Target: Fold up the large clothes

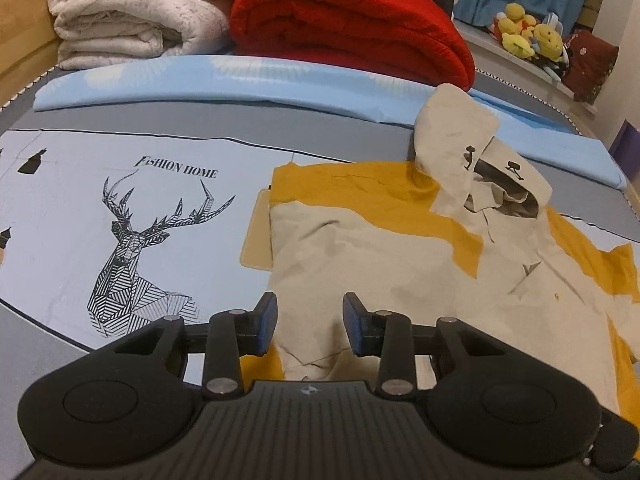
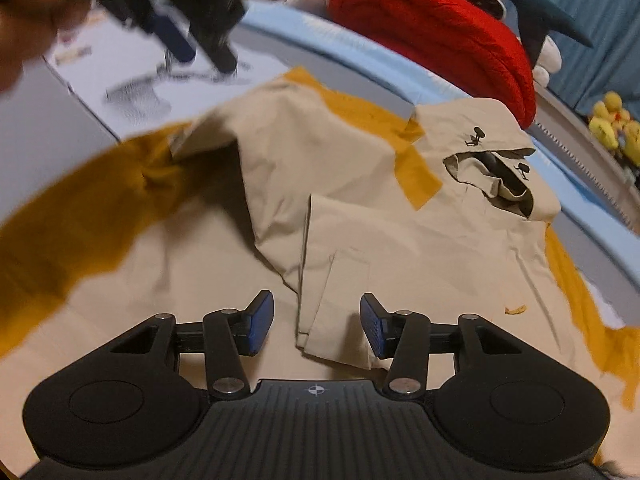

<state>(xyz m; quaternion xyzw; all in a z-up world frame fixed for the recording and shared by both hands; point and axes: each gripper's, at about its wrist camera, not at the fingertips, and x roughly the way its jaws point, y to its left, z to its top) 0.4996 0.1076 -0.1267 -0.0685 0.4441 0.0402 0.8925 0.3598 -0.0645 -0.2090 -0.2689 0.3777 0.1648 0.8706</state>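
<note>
Right now we have the jacket [image 1: 360, 248] lying flat on the bed [image 1: 60, 208], a beige hooded one with mustard-yellow panels showing at its shoulders and edges. Its hood [image 1: 476, 148] lies at the far end, just short of the light blue pillow [image 1: 200, 80], with two small black marks printed near its opening. One side of the jacket is already folded over the body, and in the right wrist view that flap's edge [image 2: 308, 264] runs down toward our right gripper [image 2: 317, 326].

Our left gripper [image 1: 310, 324] hangs over the jacket's near left edge, jaws partly apart and nothing between the blue pads. Our right gripper sits above the folded flap's lower corner, jaws standing apart, gripping nothing; the cloth lies below them, and we cannot tell whether the tips touch it. Seen from the right wrist view, the left gripper [image 2: 188, 12] is a dark blur at the upper left, over the bed.

Beyond the pillow lie a rolled red blanket [image 1: 352, 32] and a folded white blanket [image 1: 132, 12]. Yellow plush toys [image 1: 528, 36] sit on a ledge at the far right.
</note>
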